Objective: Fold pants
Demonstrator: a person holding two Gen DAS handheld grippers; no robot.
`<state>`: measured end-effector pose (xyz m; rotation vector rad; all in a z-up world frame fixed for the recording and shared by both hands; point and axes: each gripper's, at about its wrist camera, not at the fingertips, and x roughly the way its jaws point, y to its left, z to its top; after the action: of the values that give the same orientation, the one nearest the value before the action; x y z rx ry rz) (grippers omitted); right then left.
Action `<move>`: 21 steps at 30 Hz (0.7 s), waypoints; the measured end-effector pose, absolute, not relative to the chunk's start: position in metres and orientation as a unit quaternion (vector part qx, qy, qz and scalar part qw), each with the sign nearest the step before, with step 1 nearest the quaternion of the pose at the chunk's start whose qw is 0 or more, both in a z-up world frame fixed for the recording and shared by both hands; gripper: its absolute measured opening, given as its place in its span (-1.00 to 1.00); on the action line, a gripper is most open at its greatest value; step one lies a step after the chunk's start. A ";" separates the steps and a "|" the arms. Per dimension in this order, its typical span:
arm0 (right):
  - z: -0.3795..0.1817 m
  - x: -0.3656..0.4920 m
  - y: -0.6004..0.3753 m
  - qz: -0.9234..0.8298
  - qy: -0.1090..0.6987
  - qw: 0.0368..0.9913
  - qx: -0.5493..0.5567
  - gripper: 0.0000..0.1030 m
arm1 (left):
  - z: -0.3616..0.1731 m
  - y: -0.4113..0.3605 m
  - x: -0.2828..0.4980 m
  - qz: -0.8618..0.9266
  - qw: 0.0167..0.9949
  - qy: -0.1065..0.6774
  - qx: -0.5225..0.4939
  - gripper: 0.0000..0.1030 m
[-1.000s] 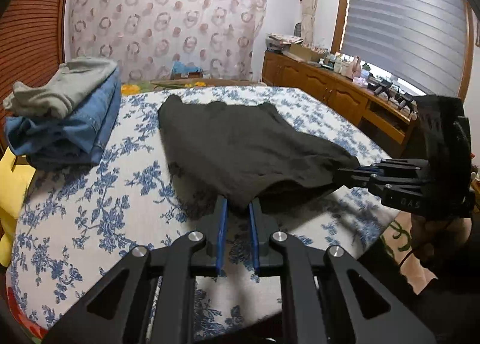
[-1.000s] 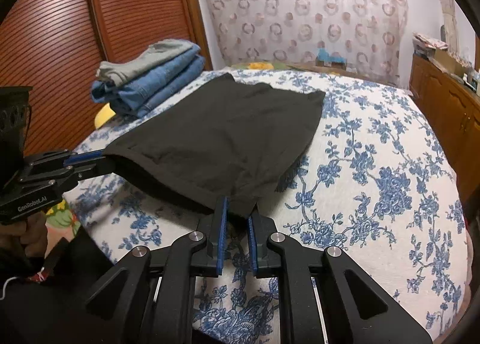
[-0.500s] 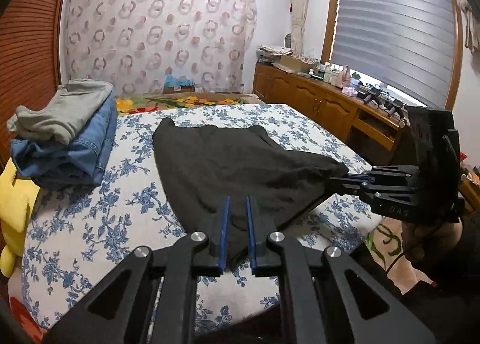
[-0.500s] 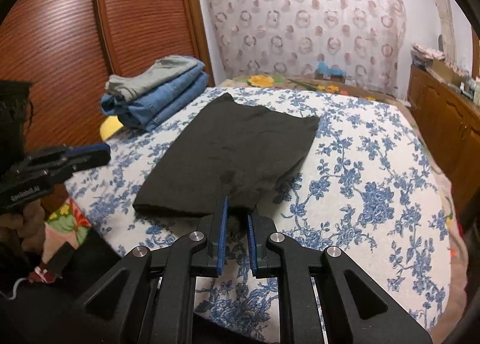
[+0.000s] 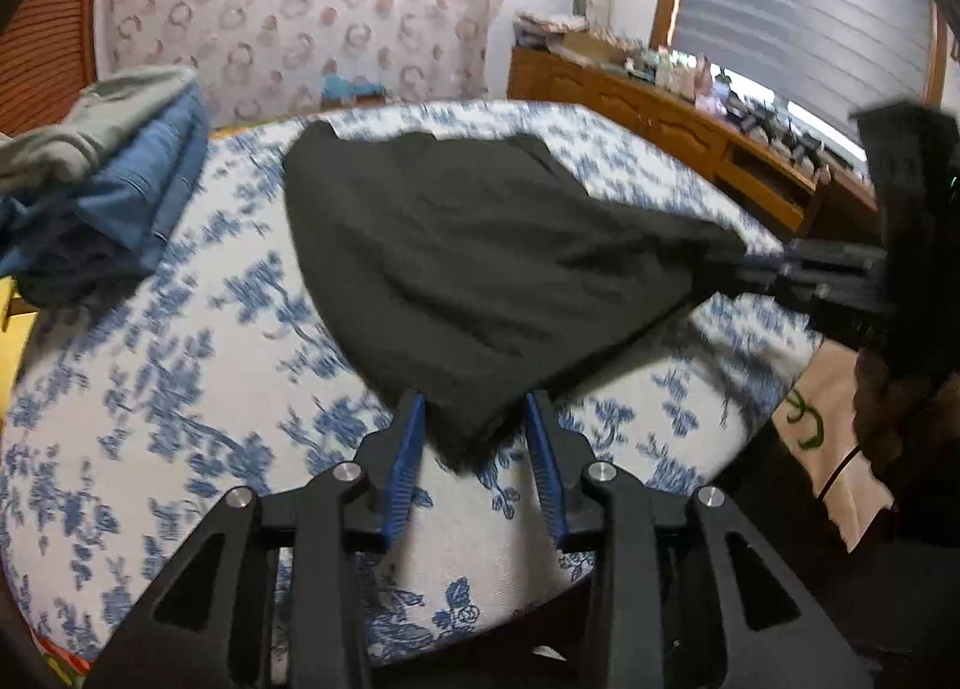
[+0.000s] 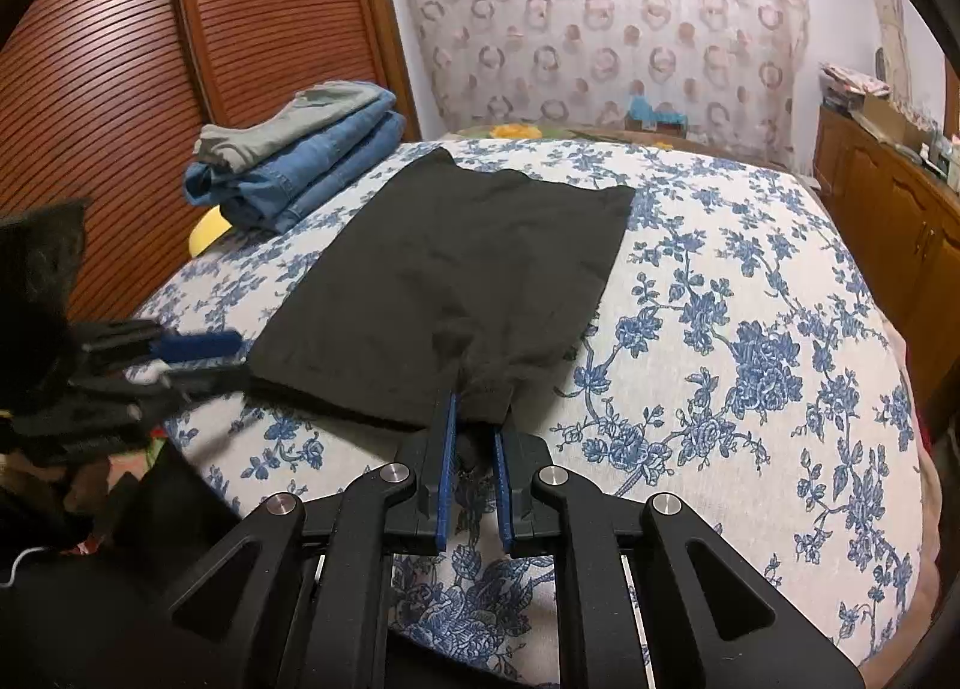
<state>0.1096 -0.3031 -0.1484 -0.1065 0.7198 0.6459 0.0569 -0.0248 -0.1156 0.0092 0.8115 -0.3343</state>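
The black pants lie folded flat on the blue-flowered bed cover; they also show in the left wrist view. My left gripper is open, its blue pads on either side of the near corner of the pants. In the right wrist view the left gripper sits at the near left corner with its jaws apart. My right gripper is shut on the near right corner of the pants. It also shows in the left wrist view, holding that corner.
A stack of folded jeans and a grey garment lies at the bed's far left, by a yellow item. A wooden slatted door stands left. A wooden sideboard runs along the right under the window.
The pants have been lowered flat onto the bed. My left gripper has opened and let go of its corner. My right gripper still holds its corner.
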 end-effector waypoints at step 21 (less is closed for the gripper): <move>-0.133 0.095 -0.304 0.336 0.328 0.882 -0.044 -0.84 | -0.065 -0.008 0.035 -0.173 0.934 0.312 -0.024 -0.88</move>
<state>0.0954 -0.3040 -0.1328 -0.0922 0.6831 0.6992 0.0351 -0.0080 -0.0654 -0.0488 0.6386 -0.3536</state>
